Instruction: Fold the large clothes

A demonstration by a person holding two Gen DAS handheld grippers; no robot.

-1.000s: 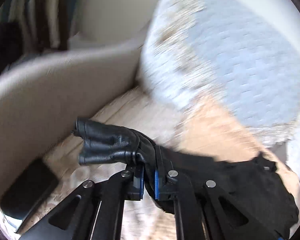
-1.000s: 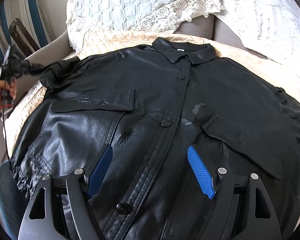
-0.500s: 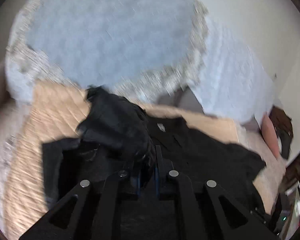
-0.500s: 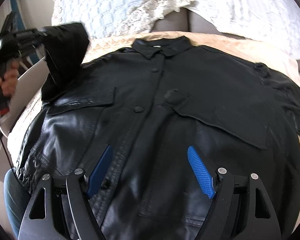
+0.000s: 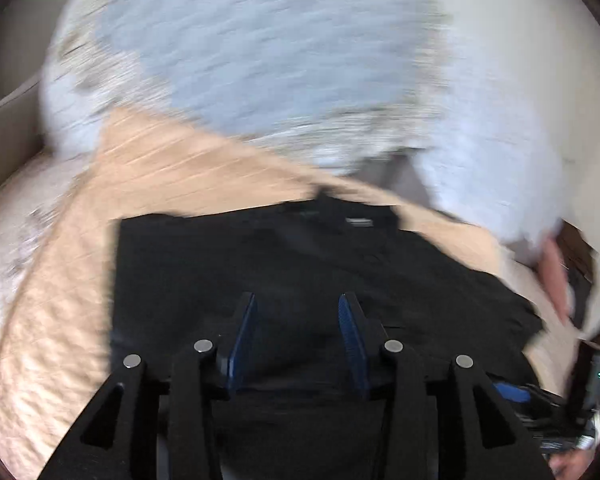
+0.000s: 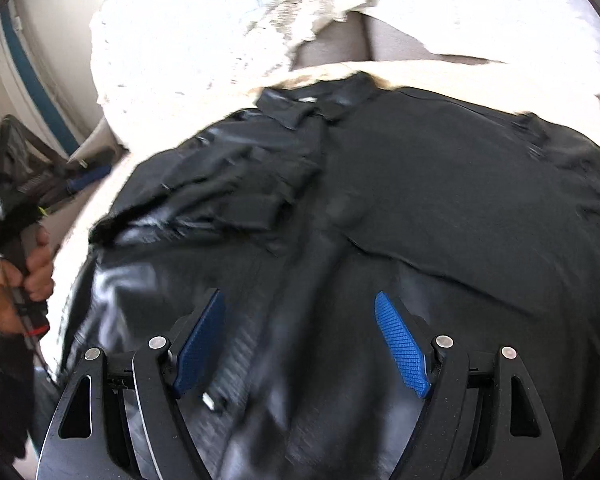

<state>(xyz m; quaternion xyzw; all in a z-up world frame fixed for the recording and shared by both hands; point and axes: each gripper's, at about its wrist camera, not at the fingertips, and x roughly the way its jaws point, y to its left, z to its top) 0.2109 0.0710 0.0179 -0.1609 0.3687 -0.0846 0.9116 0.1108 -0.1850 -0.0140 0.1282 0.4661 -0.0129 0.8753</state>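
Observation:
A black leather jacket (image 6: 420, 208) lies front-up on a beige quilt (image 5: 60, 280), collar (image 6: 308, 104) at the far side. Its left sleeve (image 6: 220, 188) is folded in across the chest. The jacket also shows in the left wrist view (image 5: 292, 272), blurred. My left gripper (image 5: 296, 312) is open and empty above the jacket's left part; it also shows at the left of the right wrist view (image 6: 24, 196), held in a hand. My right gripper (image 6: 300, 332) is open and empty over the jacket's lower front.
A pale blue lace-edged cushion (image 5: 260, 60) and a white cushion (image 5: 492, 140) lean at the back of the sofa. The sofa's beige armrest (image 5: 4, 128) is at the left. A hand (image 5: 556, 276) and dark equipment (image 5: 588, 376) sit at the right edge.
My left gripper carried the sleeve in over the jacket's chest, let it go and opened. My right gripper stayed open over the lower front.

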